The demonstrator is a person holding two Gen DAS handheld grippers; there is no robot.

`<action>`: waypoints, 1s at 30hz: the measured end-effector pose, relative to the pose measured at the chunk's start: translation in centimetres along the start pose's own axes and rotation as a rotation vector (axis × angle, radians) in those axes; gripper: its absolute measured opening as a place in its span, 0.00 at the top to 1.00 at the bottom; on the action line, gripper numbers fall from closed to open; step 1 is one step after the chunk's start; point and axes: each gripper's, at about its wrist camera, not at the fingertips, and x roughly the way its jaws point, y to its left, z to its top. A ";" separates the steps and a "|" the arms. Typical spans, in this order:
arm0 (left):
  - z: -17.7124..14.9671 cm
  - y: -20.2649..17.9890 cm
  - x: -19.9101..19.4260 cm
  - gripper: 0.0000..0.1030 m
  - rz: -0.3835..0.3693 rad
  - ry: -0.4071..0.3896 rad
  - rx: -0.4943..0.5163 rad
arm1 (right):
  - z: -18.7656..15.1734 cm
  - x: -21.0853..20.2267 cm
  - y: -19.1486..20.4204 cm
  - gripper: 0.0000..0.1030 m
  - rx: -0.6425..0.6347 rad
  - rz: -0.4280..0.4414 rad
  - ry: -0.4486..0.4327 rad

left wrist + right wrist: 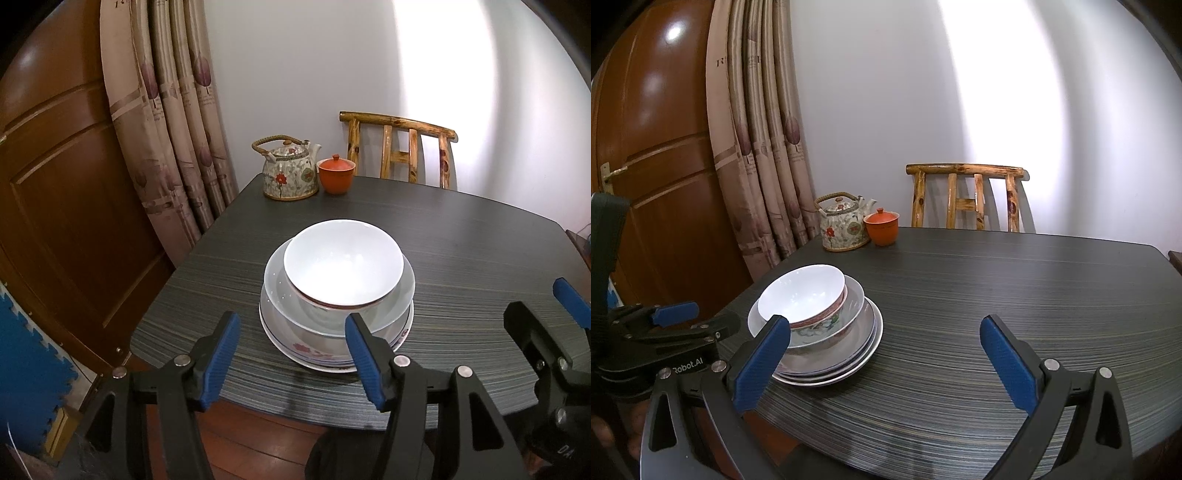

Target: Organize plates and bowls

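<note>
Item: small white porcelain bowl (pixel 342 263) nested in a wider white bowl (pixel 288 295) on stacked floral plates (pixel 314 350). Stacking judged complete, or near it; withdrawal is likely called for next. Left gripper (pixel 291 360): fingers wide, empty, stack just ahead between them. Right gripper (pixel 886 363): wide, empty, stack beside its left finger.

The bowl (pixel 341 260) sits nested in a larger bowl (pixel 295 299), which rests on stacked plates (pixel 317 354) near the table's (pixel 480 258) 6 o'clock edge. The teapot (pixel 290 171) stands at 11 o'clock, the lidded cup (pixel 335 175) touching its right side. The chair (pixel 400 147) stands behind the table at 12 o'clock.
</note>
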 end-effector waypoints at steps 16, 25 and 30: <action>0.0 0.3 0.7 0.40 -0.008 0.025 0.002 | 0.0 -0.1 -0.1 0.01 -0.016 -0.015 0.005; 0.0 0.4 1.0 0.40 -0.011 0.037 0.004 | 0.4 0.2 -0.4 0.01 -0.026 -0.013 0.020; -0.1 0.4 1.1 0.40 -0.013 0.037 0.005 | 0.4 0.2 -0.4 0.01 -0.027 -0.012 0.020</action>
